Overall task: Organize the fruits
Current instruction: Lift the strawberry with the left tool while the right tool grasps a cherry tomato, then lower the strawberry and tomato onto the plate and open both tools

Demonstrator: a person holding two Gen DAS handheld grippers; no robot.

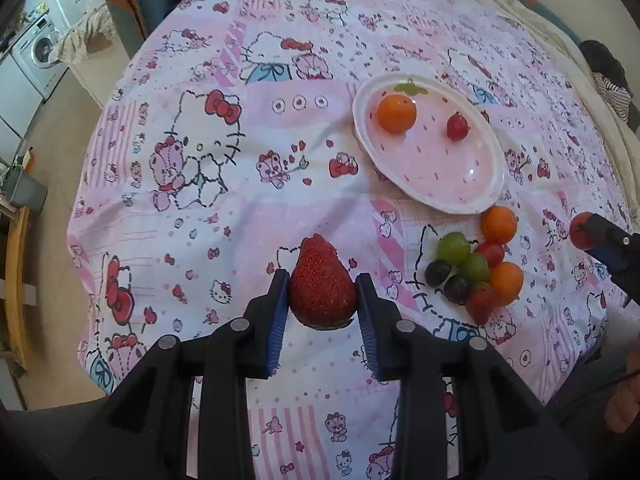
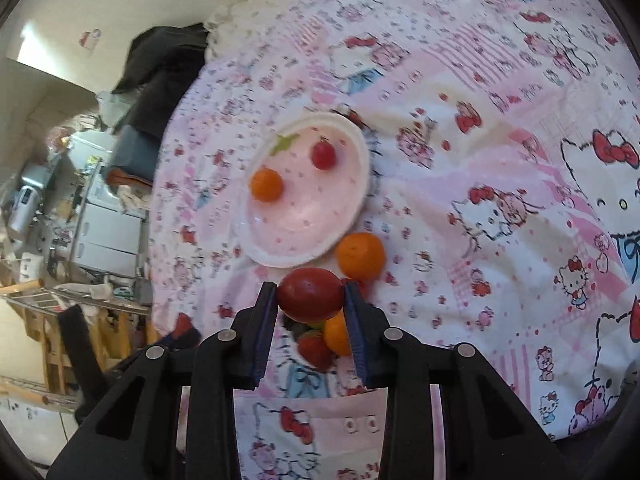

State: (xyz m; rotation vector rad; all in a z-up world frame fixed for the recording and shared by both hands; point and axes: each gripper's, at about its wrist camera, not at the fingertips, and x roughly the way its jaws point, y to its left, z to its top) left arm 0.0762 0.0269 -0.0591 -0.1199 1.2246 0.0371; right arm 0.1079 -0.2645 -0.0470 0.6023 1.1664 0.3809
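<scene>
My left gripper [image 1: 322,288] is shut on a big red strawberry [image 1: 322,284], held above the cloth to the left of the fruit pile [image 1: 476,268]. My right gripper [image 2: 310,296] is shut on a dark red round fruit [image 2: 311,294], above the pile and just in front of the pink plate [image 2: 276,252]. The right gripper also shows at the right edge of the left wrist view [image 1: 600,236]. The oval pink plate [image 1: 480,196] holds a small orange [image 1: 397,113] and a red cherry tomato [image 1: 457,127]. The pile has oranges, green and dark grapes, and a strawberry.
A Hello Kitty cloth [image 1: 200,184] covers the table. A loose orange [image 2: 360,256] lies beside the plate. A washing machine [image 1: 38,52] and a chair stand beyond the table's far left edge. Dark clothing [image 2: 160,64] lies at the table's edge in the right wrist view.
</scene>
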